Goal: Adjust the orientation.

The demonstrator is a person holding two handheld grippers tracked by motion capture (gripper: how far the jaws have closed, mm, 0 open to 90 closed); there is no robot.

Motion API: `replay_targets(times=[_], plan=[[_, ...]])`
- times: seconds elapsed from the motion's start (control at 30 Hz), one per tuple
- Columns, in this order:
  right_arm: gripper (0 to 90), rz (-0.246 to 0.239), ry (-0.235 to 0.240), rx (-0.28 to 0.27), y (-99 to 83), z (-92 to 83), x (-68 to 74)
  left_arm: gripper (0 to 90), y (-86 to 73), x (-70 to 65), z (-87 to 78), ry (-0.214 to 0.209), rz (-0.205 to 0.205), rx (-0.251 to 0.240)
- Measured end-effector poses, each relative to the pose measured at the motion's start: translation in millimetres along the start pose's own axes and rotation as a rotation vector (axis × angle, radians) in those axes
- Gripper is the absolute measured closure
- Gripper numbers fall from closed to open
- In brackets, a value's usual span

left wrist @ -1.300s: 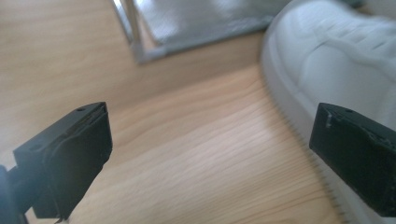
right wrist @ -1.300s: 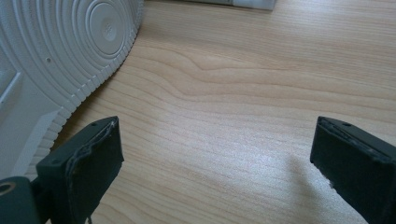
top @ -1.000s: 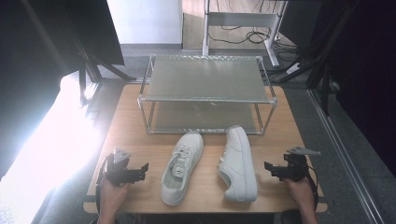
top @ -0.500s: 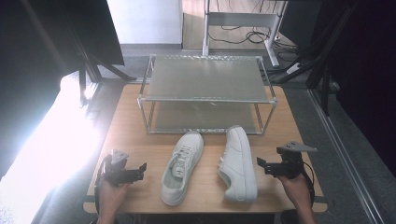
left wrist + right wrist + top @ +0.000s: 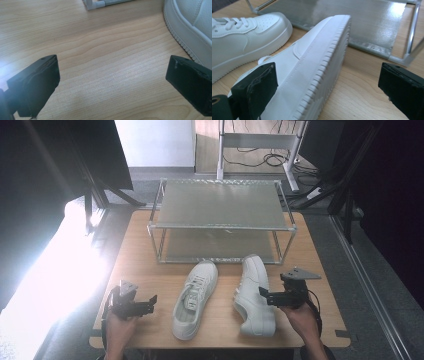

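Two white sneakers lie on the wooden table [image 5: 150,270]. The left sneaker [image 5: 195,297] sits upright with laces up; its sole edge [image 5: 190,27] shows in the left gripper view. The right sneaker [image 5: 255,292] lies tipped on its side, ribbed sole [image 5: 322,72] facing my right gripper. My right gripper [image 5: 270,296] is open, its jaws spread close beside that sneaker's heel end. My left gripper [image 5: 145,304] is open over bare wood, left of the upright sneaker.
A two-tier metal shoe rack [image 5: 220,220] stands at the back of the table, its lower shelf [image 5: 362,22] just beyond the sneakers' toes. Bright glare falls on the floor at the left. Dark stands and cables surround the table.
My right gripper has moved left and forward, closing in on the tipped sneaker. The left gripper has barely shifted. The sneakers have not moved.
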State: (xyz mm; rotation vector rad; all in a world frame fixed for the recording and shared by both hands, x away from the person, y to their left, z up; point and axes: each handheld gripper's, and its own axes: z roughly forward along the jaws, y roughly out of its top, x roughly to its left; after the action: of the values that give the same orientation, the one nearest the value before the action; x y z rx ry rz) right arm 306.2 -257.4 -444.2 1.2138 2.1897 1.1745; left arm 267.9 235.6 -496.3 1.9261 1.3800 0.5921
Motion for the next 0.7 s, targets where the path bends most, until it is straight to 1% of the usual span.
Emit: replay_targets(times=[0.03, 0.13, 0.23, 0.3, 0.33, 0.37, 0.43, 0.53, 0.63, 0.7], plan=[[2.1, -0.009, -0.005, 0.007, -0.4, 2.0, 1.4, 0.0, 0.0, -0.1, 0.1, 0.0, 0.0, 0.002], [1.5, -0.012, -0.007, 0.004, -1.4, 3.6, 2.1, 0.0, -0.2, -0.4, 0.0, 0.002, 0.001, 0.002], [2.3, -0.032, -0.02, 0.002, -2.5, 0.1, -1.1, 0.0, -0.4, -0.3, 0.1, 0.002, 0.001, 0.006], [2.4, -0.025, -0.019, -0.002, -3.5, -1.0, -2.3, 0.0, -0.5, -0.5, 0.1, 0.003, 0.001, 0.008], [2.4, -0.02, -0.018, -0.007, -4.7, -2.0, -4.2, 0.0, -0.5, -0.7, 0.0, 0.004, 0.001, 0.008], [2.3, -0.001, -0.015, -0.009, -6.5, -4.6, -9.0, 0.0, -0.5, -0.7, -0.1, 0.004, 0.0, 0.008], [2.3, 0.005, -0.015, -0.011, -7.2, -6.3, -11.2, 0.0, -0.7, -0.6, 0.0, 0.005, -0.001, 0.009], [2.3, 0.023, -0.026, -0.016, -9.7, -12.0, -18.6, 0.0, -0.8, -0.5, 0.4, 0.005, -0.003, 0.013], [2.4, 0.032, -0.031, -0.019, -11.1, -14.2, -21.8, 0.0, -0.7, -0.8, 0.3, 0.004, -0.002, 0.012], [2.4, 0.041, -0.043, -0.017, -12.4, -17.1, -25.0, 0.0, -0.7, -0.9, 0.1, 0.006, -0.002, 0.011]])
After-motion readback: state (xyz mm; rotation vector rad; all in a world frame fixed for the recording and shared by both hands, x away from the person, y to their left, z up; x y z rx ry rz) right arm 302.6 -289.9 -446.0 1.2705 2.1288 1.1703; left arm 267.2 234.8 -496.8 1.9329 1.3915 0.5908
